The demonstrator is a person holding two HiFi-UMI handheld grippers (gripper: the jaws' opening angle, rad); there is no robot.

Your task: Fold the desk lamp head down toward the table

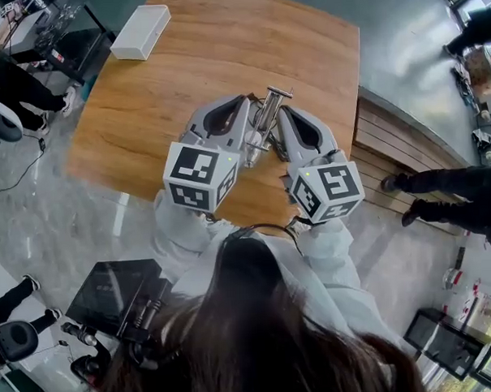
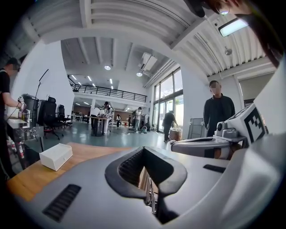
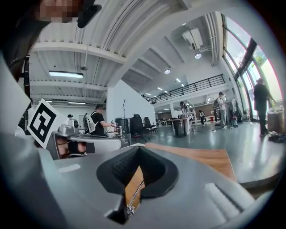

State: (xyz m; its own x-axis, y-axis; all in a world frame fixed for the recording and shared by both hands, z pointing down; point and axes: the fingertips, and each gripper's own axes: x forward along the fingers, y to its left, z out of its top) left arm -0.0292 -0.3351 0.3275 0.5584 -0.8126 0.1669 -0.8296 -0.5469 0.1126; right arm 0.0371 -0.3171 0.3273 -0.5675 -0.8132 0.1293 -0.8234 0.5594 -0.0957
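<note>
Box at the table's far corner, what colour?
White: the box shows best in the head view.

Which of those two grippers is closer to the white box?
Left. The box lies ahead and leftward of the left gripper; the right gripper is beside that one, farther off.

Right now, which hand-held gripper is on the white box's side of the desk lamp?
The left hand-held gripper: the white box lies beyond it at the far left corner of the table; the right hand-held gripper is across the desk lamp.
</note>
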